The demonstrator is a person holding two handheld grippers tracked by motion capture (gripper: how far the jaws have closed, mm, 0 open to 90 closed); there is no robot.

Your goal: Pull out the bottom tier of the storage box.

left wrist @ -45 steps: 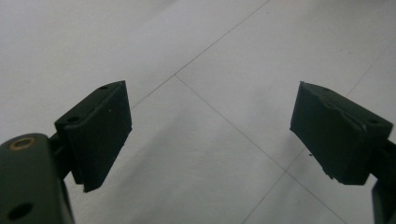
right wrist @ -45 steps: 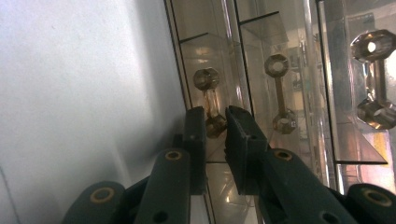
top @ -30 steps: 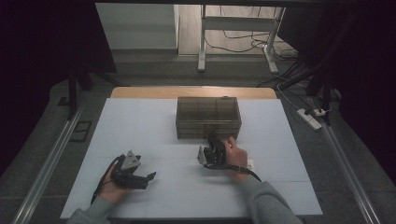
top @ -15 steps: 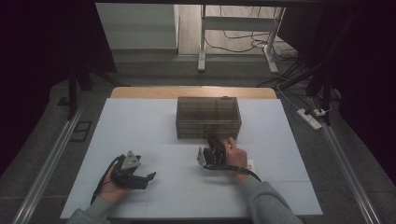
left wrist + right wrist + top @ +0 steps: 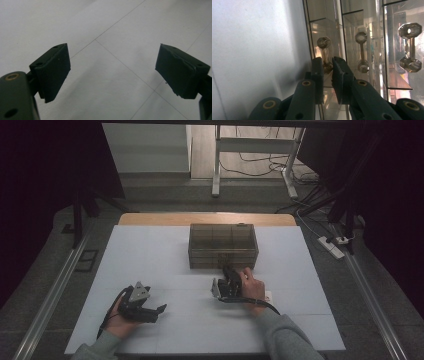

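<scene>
my right fingers [image 5: 327,75] are nearly together, pinching the lower end of a drawer handle [image 5: 324,53] on the front of the clear box [image 5: 223,245]. the handle is a small clear dumbbell-shaped bar, standing on end in the right gripper view, with a narrow gap between the pads where it sits. two more handles [image 5: 361,51] of the same kind show on the drawers beside it. from above, my right gripper [image 5: 227,279] points at the near face of the box, touching it low down, with my right hand [image 5: 251,287] behind it and the cable trailing back along my sleeve.

my left fingers [image 5: 112,72] are spread wide with nothing between them, only bare bench [image 5: 105,30] below. the left gripper [image 5: 141,305] rests on the bench in my left hand, well apart from the box, toward the near left part of the white bench.
</scene>
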